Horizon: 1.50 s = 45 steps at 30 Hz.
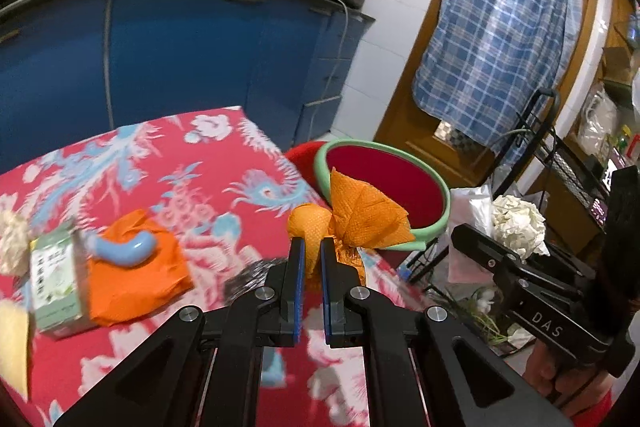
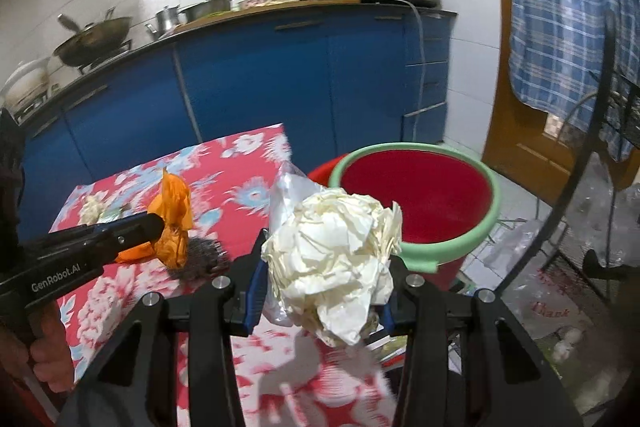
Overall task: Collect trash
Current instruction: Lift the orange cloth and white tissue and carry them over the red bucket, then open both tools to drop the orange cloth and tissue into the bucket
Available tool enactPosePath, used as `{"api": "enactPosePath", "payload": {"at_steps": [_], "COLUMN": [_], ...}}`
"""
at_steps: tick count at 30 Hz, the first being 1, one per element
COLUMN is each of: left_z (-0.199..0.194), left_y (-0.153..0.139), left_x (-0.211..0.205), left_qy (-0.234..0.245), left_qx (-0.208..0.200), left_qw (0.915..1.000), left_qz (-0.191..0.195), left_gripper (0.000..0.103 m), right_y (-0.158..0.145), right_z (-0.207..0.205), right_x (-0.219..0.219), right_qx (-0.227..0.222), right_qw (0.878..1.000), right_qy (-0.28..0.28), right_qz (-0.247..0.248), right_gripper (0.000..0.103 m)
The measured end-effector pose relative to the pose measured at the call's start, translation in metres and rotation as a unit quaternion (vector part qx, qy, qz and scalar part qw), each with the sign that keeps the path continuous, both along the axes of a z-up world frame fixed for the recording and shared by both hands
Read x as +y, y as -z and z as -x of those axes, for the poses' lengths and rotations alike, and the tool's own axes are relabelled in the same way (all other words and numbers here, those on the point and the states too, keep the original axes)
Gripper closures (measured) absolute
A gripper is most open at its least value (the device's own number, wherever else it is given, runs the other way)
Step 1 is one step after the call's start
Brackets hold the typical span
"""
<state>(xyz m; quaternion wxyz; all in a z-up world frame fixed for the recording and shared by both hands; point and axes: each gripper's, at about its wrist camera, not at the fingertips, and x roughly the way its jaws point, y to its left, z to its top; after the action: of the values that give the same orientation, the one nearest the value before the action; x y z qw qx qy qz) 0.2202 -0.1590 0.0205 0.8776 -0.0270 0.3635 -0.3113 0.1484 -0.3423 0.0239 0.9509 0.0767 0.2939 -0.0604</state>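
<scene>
My left gripper (image 1: 312, 247) is shut on a crumpled orange napkin (image 1: 360, 219) and holds it above the table's right edge, close to the red bucket with a green rim (image 1: 384, 151). My right gripper (image 2: 320, 291) is shut on a crumpled white paper ball (image 2: 336, 247) with a clear plastic bag (image 2: 286, 195) behind it, just left of the bucket (image 2: 420, 203). The right gripper with the white ball (image 1: 516, 223) shows in the left wrist view. The left gripper with the orange napkin (image 2: 172, 219) shows in the right wrist view.
On the red flowered tablecloth (image 1: 160, 163) lie another orange napkin (image 1: 132, 287), a blue curved object (image 1: 128, 247), a green-white box (image 1: 56, 283) and a white crumpled wad (image 1: 12, 239). A black wire rack (image 1: 560, 155) stands right of the bucket. Blue kitchen cabinets (image 1: 180, 59) stand behind.
</scene>
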Motion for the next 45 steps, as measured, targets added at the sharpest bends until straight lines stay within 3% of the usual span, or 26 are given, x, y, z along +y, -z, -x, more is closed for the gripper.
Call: {"api": "enactPosePath", "payload": {"at_steps": [14, 38, 42, 43, 45], "left_z": [-0.035, -0.108, -0.115, -0.117, -0.121], "left_y": [-0.001, 0.032, 0.035, 0.036, 0.035], "left_x": [-0.071, -0.173, -0.178, -0.177, -0.176], "left_qy": [0.020, 0.052, 0.046, 0.037, 0.021], "left_qx": [-0.004, 0.020, 0.014, 0.012, 0.016], "left_qw": [0.9997, 0.9971, 0.9964, 0.9964, 0.9967], "left_qz": [-0.012, -0.053, -0.069, -0.076, -0.077], "left_gripper": [0.096, 0.095, 0.086, 0.081, 0.062], "right_y": [-0.003, 0.046, 0.052, 0.051, 0.050], "right_z": [-0.023, -0.103, -0.110, -0.110, -0.110], "right_x": [-0.069, -0.147, -0.147, -0.148, -0.148], "right_qx": [-0.012, 0.017, 0.030, 0.031, 0.029], "right_qw": [0.998, 0.994, 0.993, 0.993, 0.992], "right_qy": [0.063, 0.108, 0.115, 0.117, 0.119], "right_qz": [0.014, -0.002, 0.012, 0.015, 0.025], "right_gripper": [0.056, 0.054, 0.046, 0.037, 0.027]}}
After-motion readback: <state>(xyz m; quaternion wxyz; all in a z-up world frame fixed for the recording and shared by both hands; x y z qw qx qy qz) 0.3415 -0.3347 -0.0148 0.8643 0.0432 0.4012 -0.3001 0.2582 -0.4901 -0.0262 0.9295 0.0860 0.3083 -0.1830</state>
